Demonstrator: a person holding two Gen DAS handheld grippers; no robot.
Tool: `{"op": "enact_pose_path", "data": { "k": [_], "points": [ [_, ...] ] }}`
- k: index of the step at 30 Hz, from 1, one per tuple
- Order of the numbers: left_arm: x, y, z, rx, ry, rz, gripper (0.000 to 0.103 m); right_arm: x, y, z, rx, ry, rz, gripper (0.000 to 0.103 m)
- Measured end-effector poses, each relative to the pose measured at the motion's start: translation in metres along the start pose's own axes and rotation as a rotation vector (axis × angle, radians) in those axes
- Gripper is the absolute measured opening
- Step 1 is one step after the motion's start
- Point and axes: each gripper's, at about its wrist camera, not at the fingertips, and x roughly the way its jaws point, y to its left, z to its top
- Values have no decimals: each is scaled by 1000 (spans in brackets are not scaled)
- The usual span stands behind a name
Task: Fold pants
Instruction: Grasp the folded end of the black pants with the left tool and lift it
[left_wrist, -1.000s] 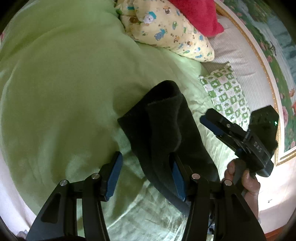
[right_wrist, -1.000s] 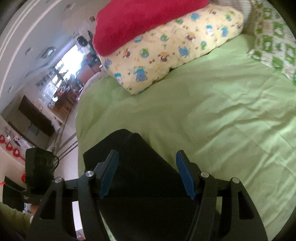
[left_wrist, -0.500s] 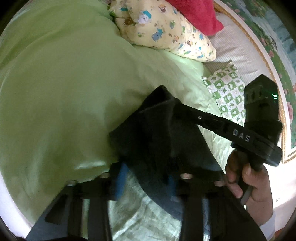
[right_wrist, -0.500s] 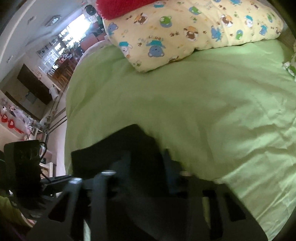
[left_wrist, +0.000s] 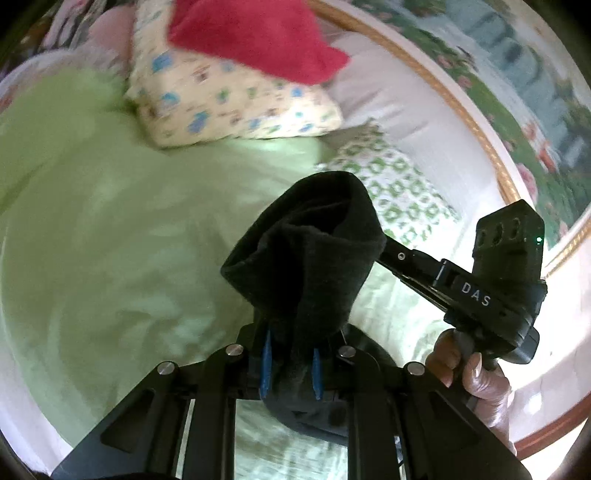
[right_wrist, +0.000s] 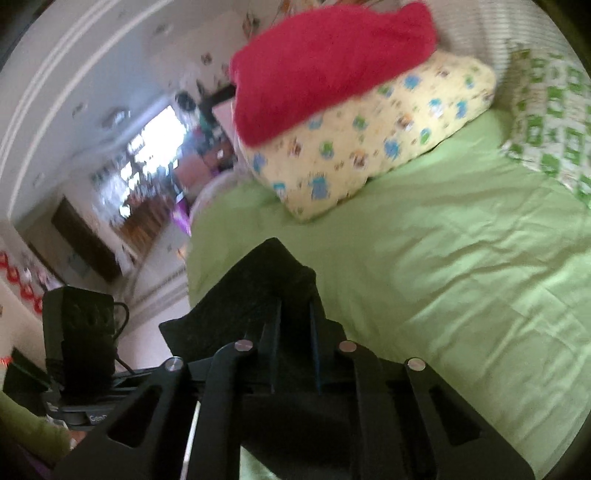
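Observation:
The black pants (left_wrist: 314, 258) hang bunched above the green bedsheet (left_wrist: 110, 240), held by both grippers. My left gripper (left_wrist: 290, 363) is shut on the pants' lower part, blue pads pressed into the cloth. My right gripper (right_wrist: 295, 332) is shut on the pants (right_wrist: 258, 288) too; in the left wrist view its body (left_wrist: 480, 291) reaches in from the right, its fingertips hidden in the fabric. The left gripper's body (right_wrist: 79, 332) shows at the left of the right wrist view.
A yellow cartoon-print pillow (left_wrist: 229, 99) with a red towel (left_wrist: 258, 37) on top lies at the bed's head. A green-checked pillow (left_wrist: 399, 188) lies to the right. A framed picture (left_wrist: 517, 92) lines the wall. The sheet (right_wrist: 443, 277) spreads to the right.
Both grippers went from open over the flat pants to shut on them. The pants have been lifted off the sheet and bunched up. Both views have tilted up toward the pillows.

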Motion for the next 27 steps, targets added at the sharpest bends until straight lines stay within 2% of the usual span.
{"op": "enact_pose_path", "data": {
  "k": [4,14,27],
  "points": [
    [-5,-30,-3,73,-16,-8,16,-40,-3,-6,28,-60,-1,6],
    [-13,-76,-21,173,4,-74,16,-95,-10,-26,56,-143,-37,6],
    [-5,-122,-43,268,44,-123,16,-142,-36,-54,143,-236,-48,5]
  ]
}}
